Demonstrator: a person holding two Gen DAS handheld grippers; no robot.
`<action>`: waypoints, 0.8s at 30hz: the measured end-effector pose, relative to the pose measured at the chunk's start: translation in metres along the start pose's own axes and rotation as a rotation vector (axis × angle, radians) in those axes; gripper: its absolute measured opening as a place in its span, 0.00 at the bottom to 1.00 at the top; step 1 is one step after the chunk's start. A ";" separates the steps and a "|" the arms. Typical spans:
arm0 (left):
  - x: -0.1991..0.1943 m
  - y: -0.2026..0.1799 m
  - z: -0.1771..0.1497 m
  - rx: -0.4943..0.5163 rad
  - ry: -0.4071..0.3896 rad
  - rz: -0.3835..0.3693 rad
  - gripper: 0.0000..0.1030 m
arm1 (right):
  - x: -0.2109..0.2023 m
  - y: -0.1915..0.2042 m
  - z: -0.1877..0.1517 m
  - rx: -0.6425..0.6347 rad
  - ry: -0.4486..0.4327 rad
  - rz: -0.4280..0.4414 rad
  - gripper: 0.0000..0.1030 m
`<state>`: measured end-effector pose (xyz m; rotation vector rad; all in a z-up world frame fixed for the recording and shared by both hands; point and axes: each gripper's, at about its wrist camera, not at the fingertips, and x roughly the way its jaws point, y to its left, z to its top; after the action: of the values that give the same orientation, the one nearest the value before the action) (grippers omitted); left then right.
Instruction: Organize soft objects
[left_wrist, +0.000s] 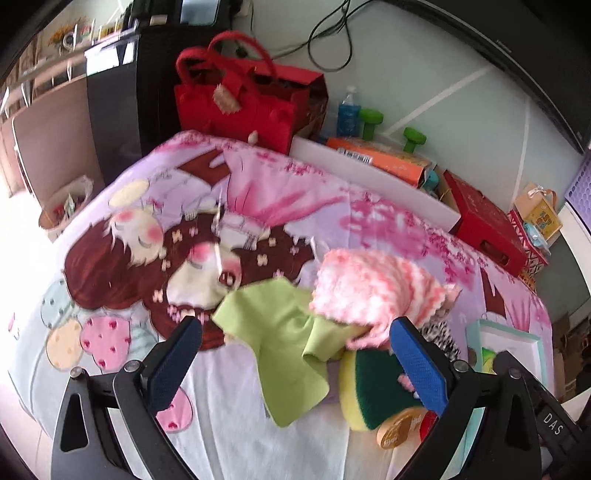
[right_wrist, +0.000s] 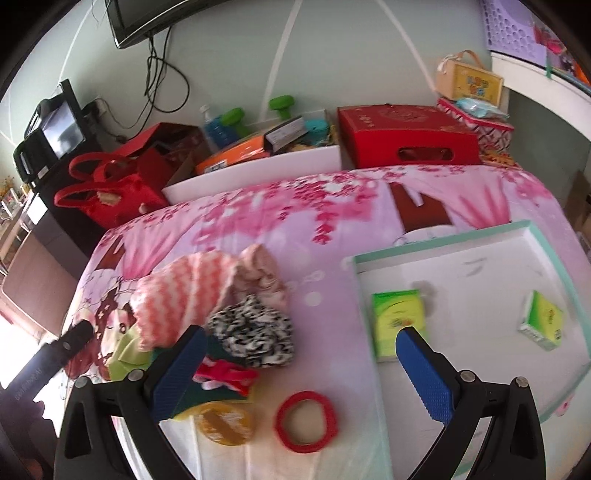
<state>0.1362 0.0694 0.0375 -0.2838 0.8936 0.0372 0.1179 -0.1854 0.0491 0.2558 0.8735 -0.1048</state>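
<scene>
A pile of soft things lies on the cartoon-print sheet (left_wrist: 258, 206): a pink-and-white fluffy cloth (left_wrist: 369, 291) (right_wrist: 184, 295), a light green cloth (left_wrist: 284, 339), a black-and-white scrunchie (right_wrist: 255, 336), a pale pink cloth (right_wrist: 262, 277), a yellow-green sponge (left_wrist: 365, 391), and a red-pink ribbon piece (right_wrist: 221, 374). My left gripper (left_wrist: 295, 365) is open, its jaws wide either side of the green cloth and sponge. My right gripper (right_wrist: 299, 373) is open above the red ring (right_wrist: 306, 421), empty. The white tray (right_wrist: 480, 258) holds two green packs (right_wrist: 399, 321) (right_wrist: 543, 319).
A yellow tape roll (right_wrist: 225, 422) lies beside the red ring. Behind the bed stand a red bag (left_wrist: 236, 99), a white bin (right_wrist: 258, 173) of boxes, a red box (right_wrist: 406, 136), green dumbbells (left_wrist: 413, 138) and a blue bottle (left_wrist: 347, 110).
</scene>
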 end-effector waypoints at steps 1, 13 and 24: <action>0.003 0.000 -0.003 0.001 0.014 -0.003 0.98 | 0.004 0.006 -0.003 -0.001 0.009 0.009 1.00; 0.032 0.019 -0.020 -0.065 0.120 0.010 0.97 | 0.038 0.037 -0.034 -0.013 0.087 0.042 1.00; 0.045 0.022 -0.019 -0.093 0.142 -0.021 0.96 | 0.050 0.046 -0.039 -0.037 0.097 0.077 0.84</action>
<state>0.1468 0.0815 -0.0140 -0.3865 1.0314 0.0402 0.1293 -0.1305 -0.0051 0.2611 0.9600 -0.0040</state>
